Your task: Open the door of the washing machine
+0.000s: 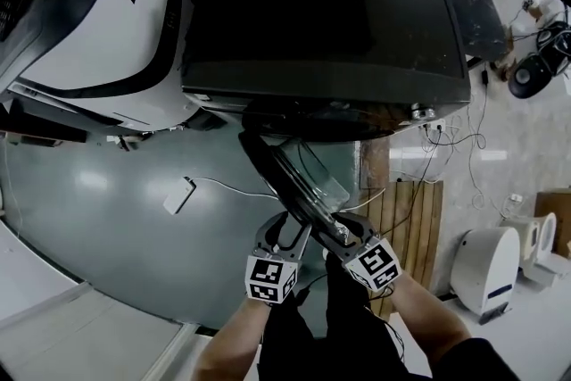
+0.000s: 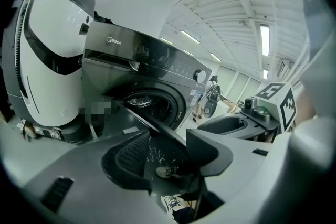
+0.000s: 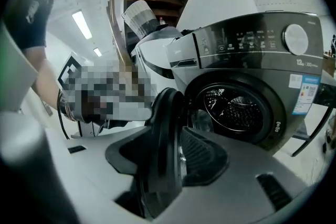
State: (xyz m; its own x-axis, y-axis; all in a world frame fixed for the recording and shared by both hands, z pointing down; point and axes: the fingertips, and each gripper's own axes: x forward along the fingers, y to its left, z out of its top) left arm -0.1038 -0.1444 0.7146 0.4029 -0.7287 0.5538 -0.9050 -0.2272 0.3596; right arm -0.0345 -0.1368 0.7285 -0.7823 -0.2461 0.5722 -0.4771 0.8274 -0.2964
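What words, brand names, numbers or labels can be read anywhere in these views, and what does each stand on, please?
"Midea": on the grey drawer front of the dark grey front-loading washing machine.
"12": beside its round silver dial; the small print after it is unreadable.
White-and-blue sticker and control-panel symbols: too small to read.
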